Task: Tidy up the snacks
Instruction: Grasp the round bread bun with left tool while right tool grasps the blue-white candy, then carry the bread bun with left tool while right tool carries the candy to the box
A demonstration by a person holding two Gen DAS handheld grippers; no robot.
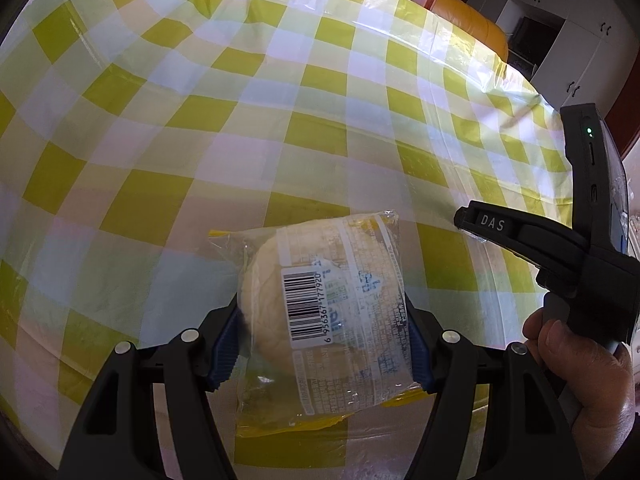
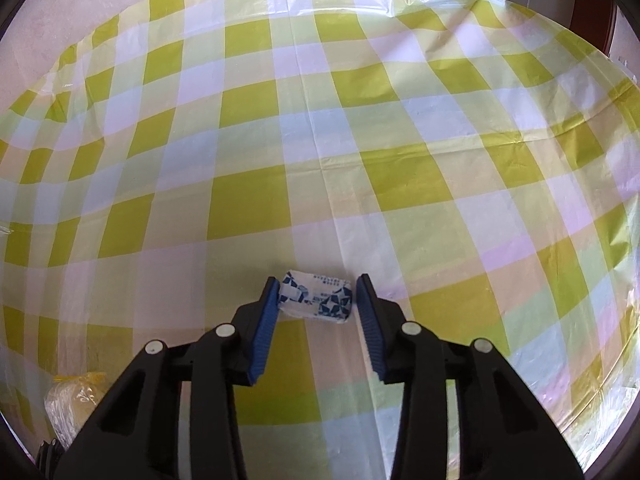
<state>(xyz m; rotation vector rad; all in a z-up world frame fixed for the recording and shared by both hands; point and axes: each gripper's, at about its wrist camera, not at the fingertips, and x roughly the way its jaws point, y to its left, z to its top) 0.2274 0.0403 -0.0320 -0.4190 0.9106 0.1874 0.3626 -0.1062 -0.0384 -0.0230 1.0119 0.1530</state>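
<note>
Your left gripper [image 1: 324, 340] is pinching a bun [image 1: 324, 308] in a clear wrapper, both blue pads pressed against its sides, the barcode label facing up toward the camera; the wrapper's yellow edge shows below the pads, and the bun sits over the tablecloth [image 1: 240, 120] of green, white and pale yellow checks. To the right of the bun in the left wrist view you see your right hand [image 1: 584, 364] wrapped around the black handle of the other tool, whose finger marked DAS reaches in over the cloth, near the bun but apart from it. Your right gripper [image 2: 316, 304] has a small candy [image 2: 318, 298] in a white wrapper with blue geometric print between its pads: the left pad touches the candy's end, while at the right pad a thin gap seems to remain, so you cannot call it a firm pinch; the jaws are narrow, only as wide as the candy. The candy lies on the tablecloth [image 2: 320, 120] at the border of a green check and a pale one. At the lower left of the right wrist view the bun [image 2: 76, 404] shows as a crinkled clear and yellow pack, well apart from the candy. Beyond the table's far edge an orange seat [image 1: 476, 24] and white cabinets [image 1: 568, 32] stand
</note>
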